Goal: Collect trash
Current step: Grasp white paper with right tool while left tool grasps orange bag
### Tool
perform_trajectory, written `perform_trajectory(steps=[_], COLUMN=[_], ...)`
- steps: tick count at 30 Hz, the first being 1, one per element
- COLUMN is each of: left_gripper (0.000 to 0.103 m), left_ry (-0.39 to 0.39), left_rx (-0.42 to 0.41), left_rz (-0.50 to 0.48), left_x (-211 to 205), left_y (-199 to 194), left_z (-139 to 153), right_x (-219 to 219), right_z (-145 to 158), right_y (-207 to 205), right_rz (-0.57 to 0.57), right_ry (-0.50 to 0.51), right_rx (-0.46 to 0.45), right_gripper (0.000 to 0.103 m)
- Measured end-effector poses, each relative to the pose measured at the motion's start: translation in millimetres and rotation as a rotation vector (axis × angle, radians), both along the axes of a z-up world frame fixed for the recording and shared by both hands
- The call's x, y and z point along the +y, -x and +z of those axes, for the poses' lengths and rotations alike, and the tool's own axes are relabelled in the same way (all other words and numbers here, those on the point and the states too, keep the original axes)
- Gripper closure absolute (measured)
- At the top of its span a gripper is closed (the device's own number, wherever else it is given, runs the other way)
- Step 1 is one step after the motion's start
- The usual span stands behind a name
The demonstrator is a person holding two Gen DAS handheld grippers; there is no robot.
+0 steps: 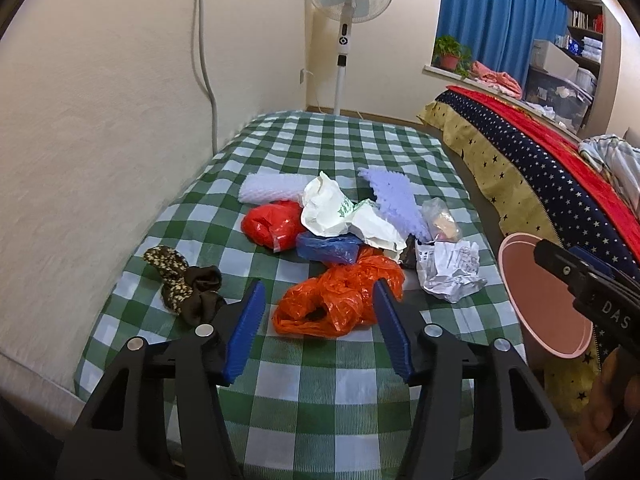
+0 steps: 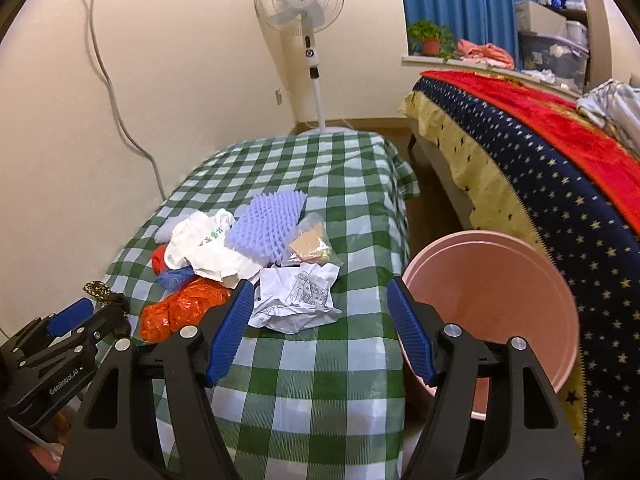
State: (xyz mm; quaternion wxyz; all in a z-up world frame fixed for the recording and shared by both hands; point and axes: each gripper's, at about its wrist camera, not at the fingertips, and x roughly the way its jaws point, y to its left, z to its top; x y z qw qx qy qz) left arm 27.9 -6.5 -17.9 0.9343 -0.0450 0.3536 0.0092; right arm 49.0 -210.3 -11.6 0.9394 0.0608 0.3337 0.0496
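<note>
A pile of trash lies on the green checked table (image 1: 320, 392): an orange plastic bag (image 1: 336, 300), a red bag (image 1: 272, 226), a blue bag (image 1: 326, 248), a white bag (image 1: 336, 210), crumpled paper (image 1: 450, 270), purple foam netting (image 1: 396, 196) and a clear packet (image 1: 442, 222). My left gripper (image 1: 318, 294) is open, its fingers either side of the orange bag, just short of it. My right gripper (image 2: 320, 294) is open and empty, near the crumpled paper (image 2: 298, 296). A pink bin (image 2: 492, 312) stands right of the table.
A dark patterned cloth (image 1: 184, 284) lies at the table's left. The wall runs along the left. A bed with a starred and red cover (image 2: 560, 184) stands to the right. A standing fan (image 1: 348, 4) is beyond the table's far end.
</note>
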Motion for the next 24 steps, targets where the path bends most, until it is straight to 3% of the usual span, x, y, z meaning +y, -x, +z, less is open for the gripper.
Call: perform_trajectory(steps=[8,16,20,23,24], left_gripper=[0.048,0.049,0.058,0.072,0.079], left_ry=[-0.038,-0.024,-0.02,-0.008,-0.006], left_rx=[0.044,0.108,0.127,0.141,0.143], left_rz=[-0.005,-0.003,-0.024,-0.035,-0.041], left_x=[-5,-2,-5,-8,-9], left_y=[-23,-40,-44,-45,-46], left_z=[-19,-42,-50,-54,-54], right_x=[1,4,5,4,4], right_z=[-24,-58,-70,-78,-80], right_y=[-38,-75,-82,-86,-87], right_rz=[0.027,0.022,0.02,0.015,0.016], right_ry=[-0.052,-0.102,-0.109,-0.122,-0.124], right_rx=[0.07,0.181,0.22,0.246,0.256], right_gripper=[0.031,0.028,0.028,0.036,0.044])
